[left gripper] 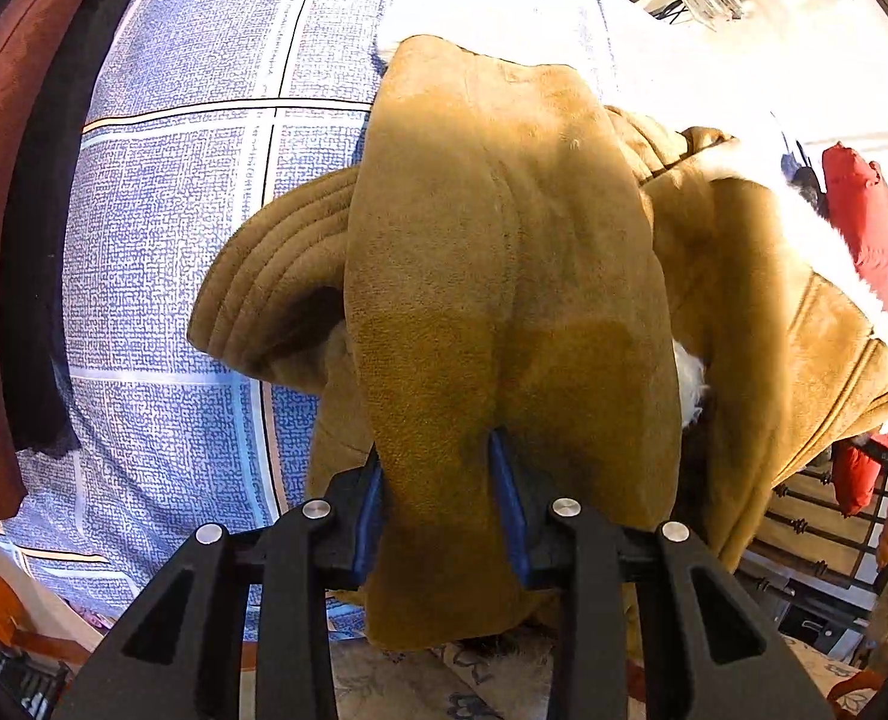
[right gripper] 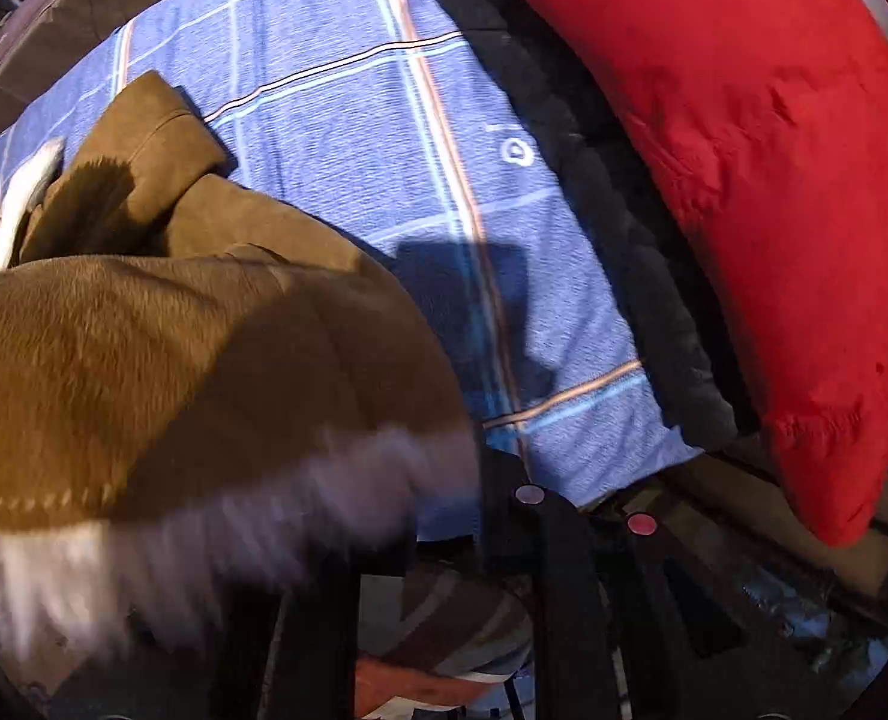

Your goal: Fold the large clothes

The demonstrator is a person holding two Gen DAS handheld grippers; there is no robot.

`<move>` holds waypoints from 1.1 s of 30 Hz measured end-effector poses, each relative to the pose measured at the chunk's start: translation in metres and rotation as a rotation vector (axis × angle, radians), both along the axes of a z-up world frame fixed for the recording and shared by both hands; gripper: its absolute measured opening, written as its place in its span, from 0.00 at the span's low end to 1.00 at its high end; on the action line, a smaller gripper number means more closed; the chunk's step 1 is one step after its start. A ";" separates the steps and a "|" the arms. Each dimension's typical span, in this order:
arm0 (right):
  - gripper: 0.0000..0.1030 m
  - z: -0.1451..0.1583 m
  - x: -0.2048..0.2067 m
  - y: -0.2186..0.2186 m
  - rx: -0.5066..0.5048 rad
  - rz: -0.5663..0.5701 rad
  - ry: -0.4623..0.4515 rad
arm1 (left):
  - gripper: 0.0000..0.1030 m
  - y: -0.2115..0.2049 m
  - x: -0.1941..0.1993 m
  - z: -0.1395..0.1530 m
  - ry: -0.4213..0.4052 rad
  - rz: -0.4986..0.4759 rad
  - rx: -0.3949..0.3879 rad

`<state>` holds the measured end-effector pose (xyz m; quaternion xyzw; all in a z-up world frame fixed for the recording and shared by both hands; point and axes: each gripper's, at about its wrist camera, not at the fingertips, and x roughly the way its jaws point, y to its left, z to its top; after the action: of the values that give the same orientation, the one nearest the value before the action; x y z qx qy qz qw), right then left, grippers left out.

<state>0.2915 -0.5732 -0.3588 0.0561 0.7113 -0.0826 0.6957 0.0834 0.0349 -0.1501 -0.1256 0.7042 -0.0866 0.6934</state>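
Tan suede coat (left gripper: 504, 300) pinched in our left gripper (left gripper: 444, 504) and, fingers hidden, apparently our right gripper (right gripper: 444, 540); we should lift evenly above the bed (left gripper: 192, 210).

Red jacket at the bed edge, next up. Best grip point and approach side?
Take the red jacket by its lower corner, which overhangs the edge of the blue checked bedspread. Come from that open side: that corner hangs free in the right wrist view, while the jacket's inner edge lies against a dark garment, where the jaws might catch both.
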 end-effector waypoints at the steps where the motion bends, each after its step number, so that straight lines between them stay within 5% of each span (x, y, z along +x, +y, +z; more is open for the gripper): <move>1: 0.36 0.014 -0.001 -0.003 0.011 -0.023 -0.038 | 0.34 0.000 -0.004 -0.001 -0.006 -0.003 0.007; 3: 0.74 0.048 0.000 -0.007 0.007 -0.054 -0.142 | 0.38 -0.014 -0.013 0.000 -0.007 -0.004 0.012; 8: 0.77 0.100 0.041 0.004 0.044 -0.032 -0.274 | 0.47 -0.019 -0.011 0.000 -0.005 0.002 0.033; 13: 0.77 0.103 0.096 0.046 0.134 0.019 -0.303 | 0.54 -0.002 0.009 0.007 -0.041 0.041 0.050; 15: 0.77 0.097 0.125 0.074 0.152 0.041 -0.278 | 0.65 0.005 0.012 0.017 -0.077 0.061 0.067; 17: 0.81 0.085 0.152 0.106 0.210 0.072 -0.231 | 0.75 0.013 0.018 0.024 -0.105 0.090 0.078; 20: 0.81 0.060 0.185 0.150 0.287 0.092 -0.181 | 0.75 0.024 0.032 0.024 -0.122 0.114 0.106; 24: 0.81 0.009 0.224 0.201 0.216 0.155 -0.086 | 0.76 0.029 0.052 0.014 -0.104 0.126 0.114; 30: 0.81 -0.082 0.255 0.210 0.112 0.100 0.074 | 0.76 0.017 0.069 -0.012 -0.049 0.126 0.099; 33: 0.81 -0.113 0.256 0.204 0.175 0.021 0.107 | 0.75 0.018 0.070 -0.014 -0.037 0.160 0.088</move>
<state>0.5472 -0.3687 -0.4715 0.1049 0.7524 -0.0158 0.6502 0.1536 0.0529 -0.1645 -0.1494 0.6822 -0.0022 0.7157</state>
